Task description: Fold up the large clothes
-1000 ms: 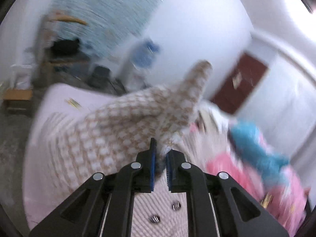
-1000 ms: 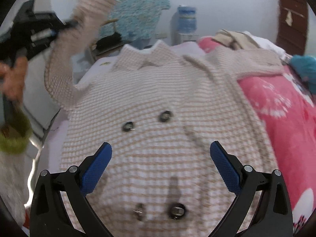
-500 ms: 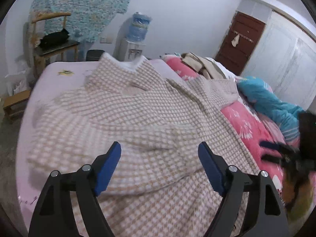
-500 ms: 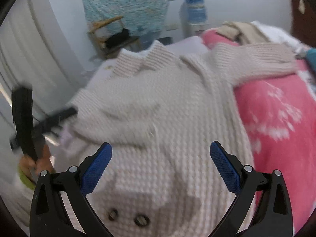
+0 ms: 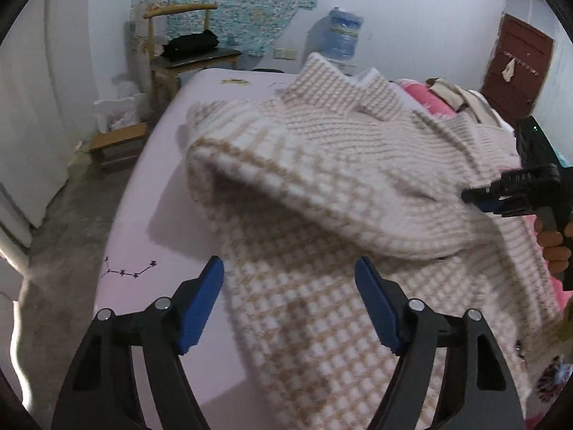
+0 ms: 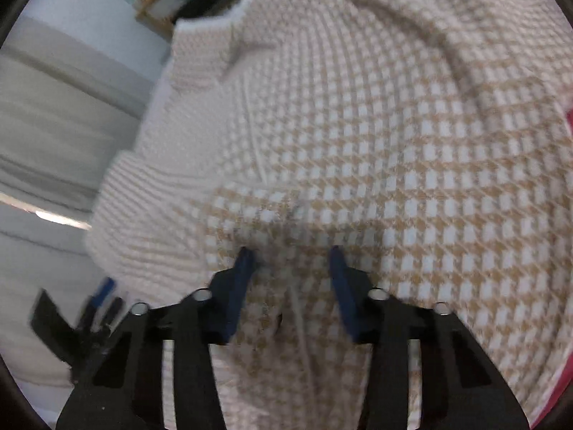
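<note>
A home bedroom: a bed (image 5: 157, 186), a wooden chair (image 5: 186, 53) far left, a door (image 5: 515, 68) far right.

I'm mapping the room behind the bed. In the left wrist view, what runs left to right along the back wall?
Wooden chair → patterned teal cloth hung on the wall → blue water jug → dark red door.

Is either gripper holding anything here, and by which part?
Nothing held yet. The right gripper jaws are closing over the beige checked knit coat's front; left gripper empty.
</note>
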`<action>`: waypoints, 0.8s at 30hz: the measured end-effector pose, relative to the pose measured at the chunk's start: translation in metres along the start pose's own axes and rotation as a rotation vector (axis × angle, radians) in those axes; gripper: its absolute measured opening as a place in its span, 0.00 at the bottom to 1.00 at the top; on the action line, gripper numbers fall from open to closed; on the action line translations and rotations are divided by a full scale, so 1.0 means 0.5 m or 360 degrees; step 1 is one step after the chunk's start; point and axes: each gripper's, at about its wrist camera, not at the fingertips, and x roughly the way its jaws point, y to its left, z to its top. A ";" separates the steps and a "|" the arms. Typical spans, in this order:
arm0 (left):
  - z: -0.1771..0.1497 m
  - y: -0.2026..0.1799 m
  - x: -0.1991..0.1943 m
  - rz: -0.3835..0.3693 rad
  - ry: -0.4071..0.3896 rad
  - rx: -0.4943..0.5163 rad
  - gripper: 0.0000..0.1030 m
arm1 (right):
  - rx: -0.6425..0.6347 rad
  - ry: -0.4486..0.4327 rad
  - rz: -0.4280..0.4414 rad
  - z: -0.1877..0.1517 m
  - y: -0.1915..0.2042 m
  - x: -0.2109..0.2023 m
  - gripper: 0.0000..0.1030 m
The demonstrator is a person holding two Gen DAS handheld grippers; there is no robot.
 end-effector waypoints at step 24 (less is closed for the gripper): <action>-0.011 0.093 0.052 0.0091 0.0089 -0.0213 0.36 | -0.0478 -0.0569 -0.0722 0.232 0.083 -0.043 0.04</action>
